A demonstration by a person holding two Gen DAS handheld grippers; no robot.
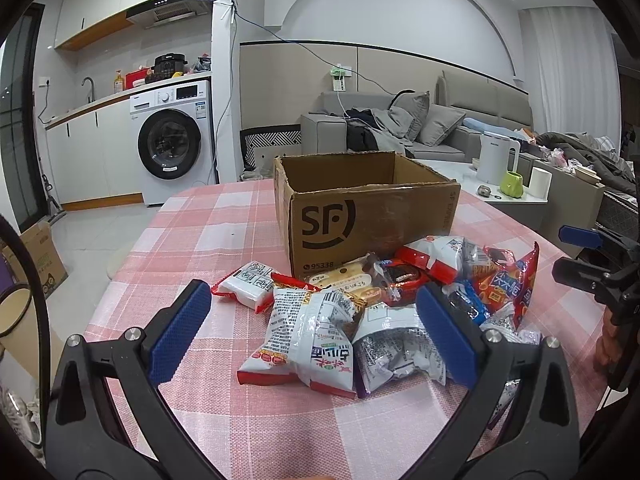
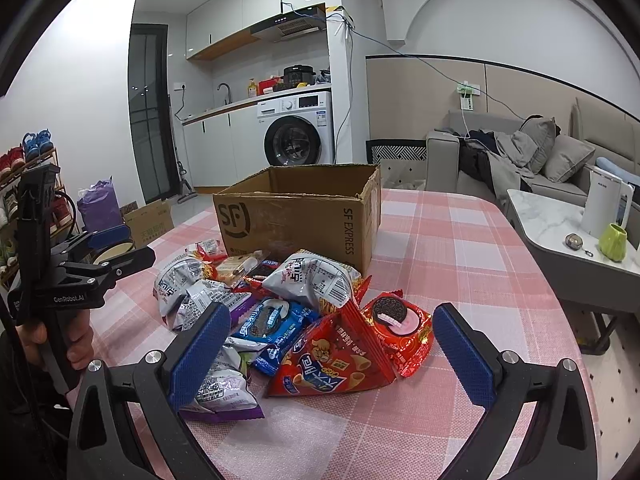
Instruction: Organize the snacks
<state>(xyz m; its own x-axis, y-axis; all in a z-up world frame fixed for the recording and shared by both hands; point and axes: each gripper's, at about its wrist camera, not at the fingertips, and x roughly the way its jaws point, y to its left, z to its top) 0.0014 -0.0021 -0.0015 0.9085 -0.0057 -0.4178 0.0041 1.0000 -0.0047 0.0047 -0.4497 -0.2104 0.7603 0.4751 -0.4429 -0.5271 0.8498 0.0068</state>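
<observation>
A pile of snack packets lies on the pink checked tablecloth in front of an open brown SF cardboard box, which also shows in the right wrist view. My left gripper is open, above and just short of a white and red snack bag. My right gripper is open over a red triangular crisp bag, a red Oreo packet and a blue Oreo packet. Neither gripper holds anything. The box's inside is hidden.
A low marble side table with a white kettle and a green cup stands right of the table. A washing machine, a sofa and floor boxes lie beyond.
</observation>
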